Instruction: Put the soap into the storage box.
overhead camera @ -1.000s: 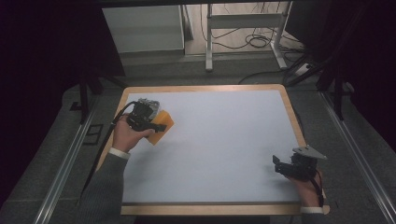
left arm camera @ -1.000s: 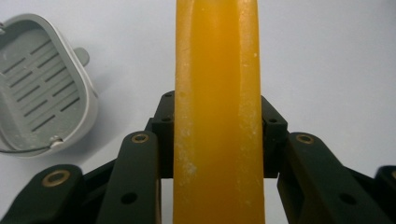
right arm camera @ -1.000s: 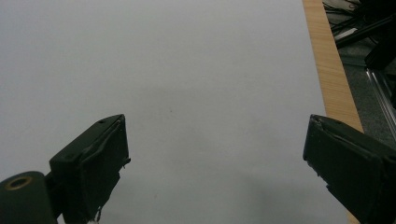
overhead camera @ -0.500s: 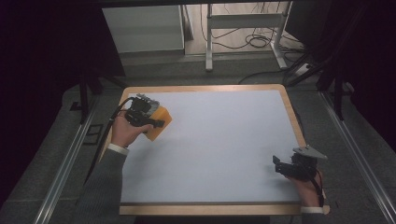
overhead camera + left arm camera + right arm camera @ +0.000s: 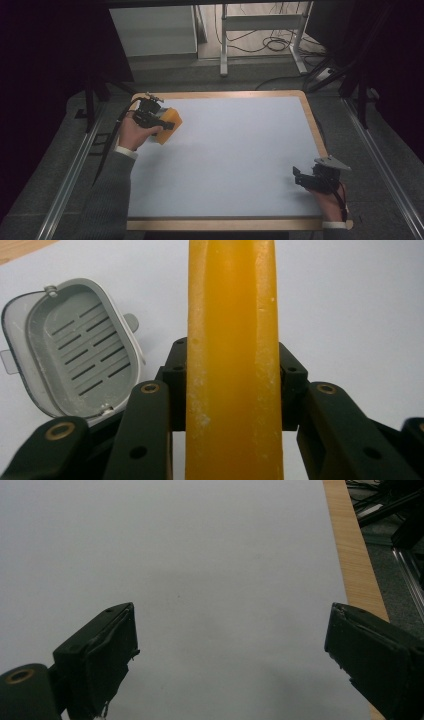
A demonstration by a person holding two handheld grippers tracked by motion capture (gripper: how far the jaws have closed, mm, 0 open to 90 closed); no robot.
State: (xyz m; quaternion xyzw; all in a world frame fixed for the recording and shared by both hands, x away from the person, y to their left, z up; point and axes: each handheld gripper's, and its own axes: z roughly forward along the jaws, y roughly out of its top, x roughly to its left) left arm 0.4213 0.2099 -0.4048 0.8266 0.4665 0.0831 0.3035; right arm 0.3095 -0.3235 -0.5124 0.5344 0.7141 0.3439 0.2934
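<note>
White table (image 5: 235, 165), yellow-orange soap bar (image 5: 231, 360), powdery white flecks

Orange-yellow soap bar (image 5: 231, 360) between black jaws, pale flecks on its edges. Left of it, grey slotted soap dish (image 5: 75, 350), whitish rim. Pale blue-white table (image 5: 240, 165), light wood border.

In the left gripper view we lose the yellow bar (image 5: 232, 360) at the top and bottom edges — its ends are cut off. The bar and jaws hide part of the grey tray (image 5: 75, 347). From above, the left gripper (image 5: 167, 124) and hand cover much of the bar (image 5: 170, 126); the tray goes unseen there — the arm blocks it.
</note>
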